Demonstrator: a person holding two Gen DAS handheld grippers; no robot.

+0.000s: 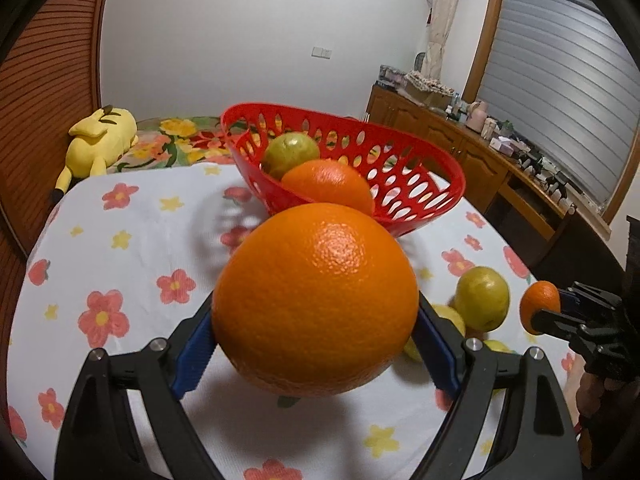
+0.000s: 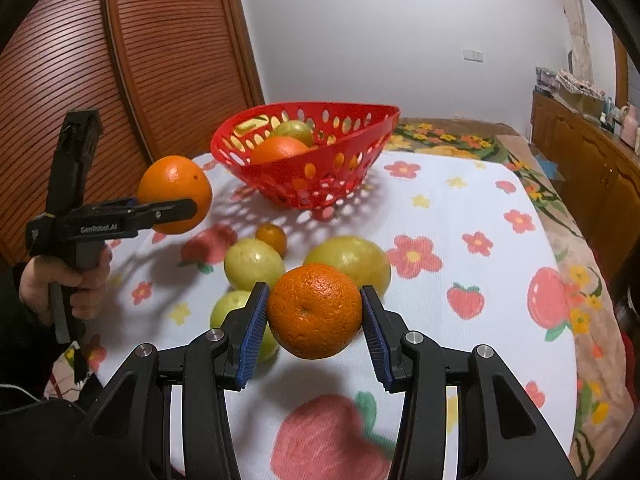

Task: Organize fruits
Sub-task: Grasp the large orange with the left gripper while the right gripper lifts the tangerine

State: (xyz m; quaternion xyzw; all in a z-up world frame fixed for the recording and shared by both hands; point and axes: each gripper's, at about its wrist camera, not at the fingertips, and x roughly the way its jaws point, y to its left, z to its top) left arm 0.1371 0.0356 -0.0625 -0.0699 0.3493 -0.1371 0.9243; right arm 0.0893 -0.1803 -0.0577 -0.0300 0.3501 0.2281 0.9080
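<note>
Blue ribbed pads of the left hand-held gripper (image 1: 316, 344) press both sides of a large orange (image 1: 316, 300), lifted clear of the flowered cloth on the table (image 1: 132, 240). From the right wrist view the same orange (image 2: 176, 194) hangs at the left, short of the red basket (image 2: 304, 160) and level with its rim.

Closer to that camera, the right hand-held gripper (image 2: 314, 320) is narrowed onto a smaller orange (image 2: 314, 310), pads touching each side, also held off the cloth.

The basket sits toward the far side of the table, its perforated wall leaning, with an orange (image 1: 328, 186) and a green fruit (image 1: 290, 152) inside; open room remains within it on the right.

Loose fruit lies on the cloth between the basket and the right gripper: three yellow-green fruits (image 2: 254, 262) clustered together and a tiny orange one (image 2: 272, 238), possibly a kumquat, just beyond them. Bare cloth stretches to the right, out to the table's rounded edge. A yellow plush toy (image 1: 100, 136) lies past the far left edge, beside a slatted wooden door (image 2: 172, 60).
</note>
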